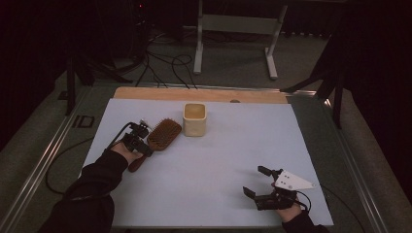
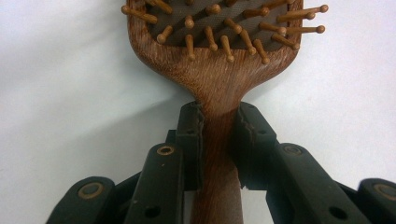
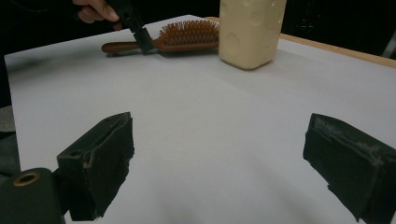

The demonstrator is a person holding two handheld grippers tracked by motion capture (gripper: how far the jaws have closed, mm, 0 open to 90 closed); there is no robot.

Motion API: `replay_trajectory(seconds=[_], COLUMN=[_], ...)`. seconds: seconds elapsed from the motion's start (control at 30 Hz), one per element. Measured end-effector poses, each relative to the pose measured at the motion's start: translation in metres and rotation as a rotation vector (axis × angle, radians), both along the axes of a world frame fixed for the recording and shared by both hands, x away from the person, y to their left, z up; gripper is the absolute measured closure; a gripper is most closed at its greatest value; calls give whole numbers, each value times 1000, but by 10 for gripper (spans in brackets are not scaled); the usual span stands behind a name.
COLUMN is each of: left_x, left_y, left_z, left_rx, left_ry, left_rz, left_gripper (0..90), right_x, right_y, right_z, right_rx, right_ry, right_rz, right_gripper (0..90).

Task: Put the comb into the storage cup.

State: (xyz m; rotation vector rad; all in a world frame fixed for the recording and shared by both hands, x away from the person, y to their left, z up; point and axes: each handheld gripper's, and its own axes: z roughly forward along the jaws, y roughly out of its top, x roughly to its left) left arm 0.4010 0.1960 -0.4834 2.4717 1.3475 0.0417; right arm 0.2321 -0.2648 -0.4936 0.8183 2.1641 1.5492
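Sleeve and forearm enter from the lower left of the high view, carrying the left hand-held gripper (image 1: pixel 141 141) onto the white sheet that covers the bench (image 1: pixel 209 160). Its two black jaws are clamped on the neck of a wooden hairbrush (image 1: pixel 158 138), one pad against each side of the narrow handle just below where the paddle head widens; the left gripper view shows the pads (image 2: pixel 191 135) pressed flat on the wood. The hairbrush (image 2: pixel 217 79) lies on the sheet in the left half of the bench, bristles up, its long axis slanting from near-left to far-right: the handle end points back toward the person's left arm and the head points toward the far side, at a cream square cup (image 1: pixel 195 119). The cup stands upright just beside the head of the hairbrush, close to the far wooden edge of the bench. In the right gripper view the hairbrush (image 3: pixel 182 37) lies lengthwise with the cup (image 3: pixel 250 30) next to its head. Well apart, near the front right corner of the sheet, the right hand-held gripper (image 1: pixel 256 180) rests with its jaws spread wide and nothing between them, bare white sheet (image 3: pixel 219 140) showing in the gap.
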Motion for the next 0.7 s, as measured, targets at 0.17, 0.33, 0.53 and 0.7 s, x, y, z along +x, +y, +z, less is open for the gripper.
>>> replay_trajectory(seconds=[0.17,0.33,0.53,0.7], left_x=[-6,-13,-24,-30], left_y=[9,16,16,15], left_z=[11,22,34,44], left_rx=[-46,-80,-97,-110], left_ry=[-31,-77,-133,-177], left_rz=[3,19,6,2], left_gripper=[745,745,745,745], right_x=[0,0,0,0], right_y=[0,1,1,1], right_z=[0,0,0,0], right_rx=[-1,-2,-2,-3], right_ry=[-1,2,2,2], right_rz=[-2,-1,-2,-3], right_gripper=[84,85,84,85])
